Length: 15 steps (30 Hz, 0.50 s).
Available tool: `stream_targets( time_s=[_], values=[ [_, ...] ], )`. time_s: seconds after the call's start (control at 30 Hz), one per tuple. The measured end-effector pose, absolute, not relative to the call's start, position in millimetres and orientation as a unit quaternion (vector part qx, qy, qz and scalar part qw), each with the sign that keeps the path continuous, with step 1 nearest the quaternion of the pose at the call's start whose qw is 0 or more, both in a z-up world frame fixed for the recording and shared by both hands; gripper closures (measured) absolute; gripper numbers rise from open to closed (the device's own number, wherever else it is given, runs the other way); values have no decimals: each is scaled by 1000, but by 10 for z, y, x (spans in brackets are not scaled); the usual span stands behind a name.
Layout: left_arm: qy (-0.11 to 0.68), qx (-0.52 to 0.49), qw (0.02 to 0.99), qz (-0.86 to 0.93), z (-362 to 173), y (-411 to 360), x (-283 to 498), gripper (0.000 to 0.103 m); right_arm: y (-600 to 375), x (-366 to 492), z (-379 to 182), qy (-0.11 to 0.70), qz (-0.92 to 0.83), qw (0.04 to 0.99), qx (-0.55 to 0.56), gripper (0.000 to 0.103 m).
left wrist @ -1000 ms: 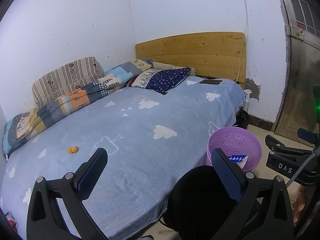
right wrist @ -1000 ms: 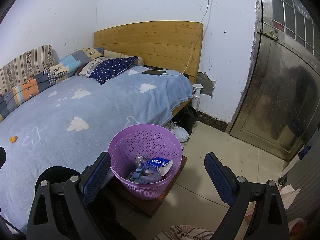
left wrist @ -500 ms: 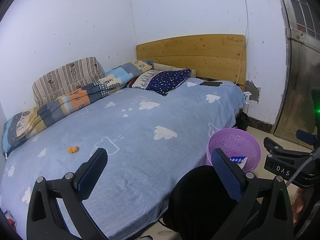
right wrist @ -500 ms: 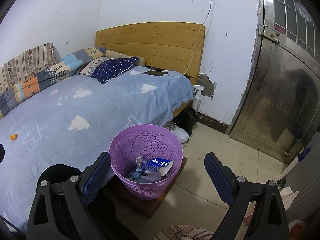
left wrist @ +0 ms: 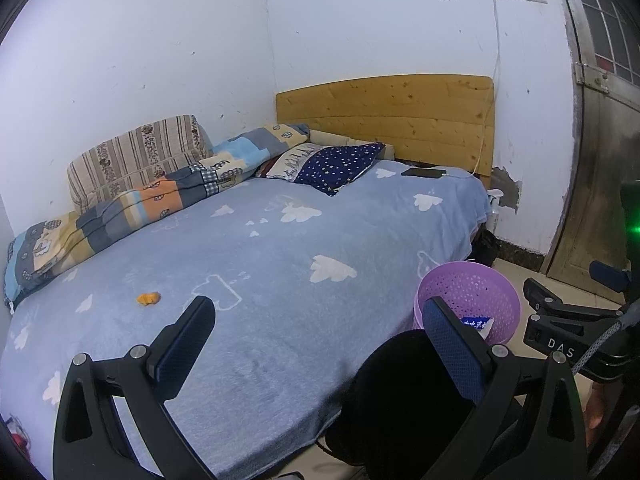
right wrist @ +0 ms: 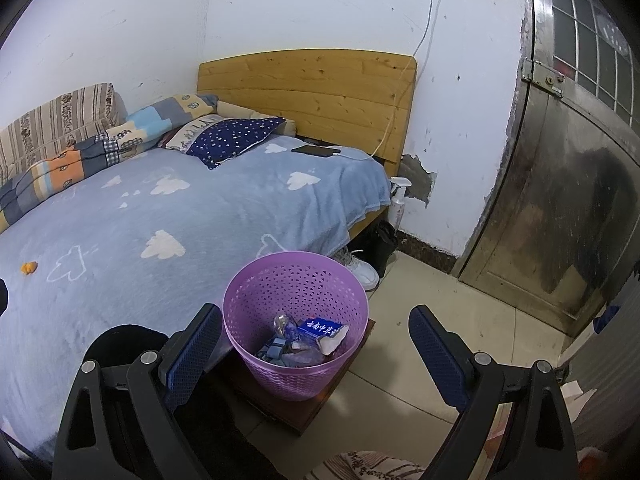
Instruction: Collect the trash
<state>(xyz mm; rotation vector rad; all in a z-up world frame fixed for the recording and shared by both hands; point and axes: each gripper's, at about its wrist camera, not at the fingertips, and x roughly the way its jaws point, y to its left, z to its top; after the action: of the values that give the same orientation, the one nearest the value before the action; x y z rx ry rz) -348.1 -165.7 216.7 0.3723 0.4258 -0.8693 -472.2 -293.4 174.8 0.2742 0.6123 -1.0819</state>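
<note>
A small orange scrap [left wrist: 148,298] lies on the blue cloud-print bed cover [left wrist: 280,264], also seen at the far left of the right wrist view as the orange scrap [right wrist: 29,267]. My left gripper [left wrist: 320,332] is open and empty over the bed's near edge, with the scrap ahead and to the left. A purple mesh trash basket [right wrist: 296,320] stands on a dark wooden block beside the bed and holds a blue wrapper [right wrist: 323,327] and other litter. My right gripper [right wrist: 316,340] is open and empty above and just in front of the basket [left wrist: 472,292].
Pillows [left wrist: 328,164] and a folded quilt [left wrist: 132,208] line the wall side of the bed. A phone [right wrist: 316,151] on a cable lies near the wooden headboard [right wrist: 312,88]. White shoes [right wrist: 360,268] and a spray bottle [right wrist: 397,204] sit by the bed's corner; a metal door [right wrist: 560,200] stands right.
Both views have tilted slightly, so the bed and basket sit a little lower in frame. Both grippers stay open and empty; the scrap and basket have not moved.
</note>
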Motion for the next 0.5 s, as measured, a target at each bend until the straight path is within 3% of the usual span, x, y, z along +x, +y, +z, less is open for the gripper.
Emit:
stream_targets(
  time_s=[0.5],
  values=[
    [252, 87, 908, -324, 2178, -1357, -2868, 0, -2797, -4019, 1955, 272, -430, 855, 95, 7]
  ],
)
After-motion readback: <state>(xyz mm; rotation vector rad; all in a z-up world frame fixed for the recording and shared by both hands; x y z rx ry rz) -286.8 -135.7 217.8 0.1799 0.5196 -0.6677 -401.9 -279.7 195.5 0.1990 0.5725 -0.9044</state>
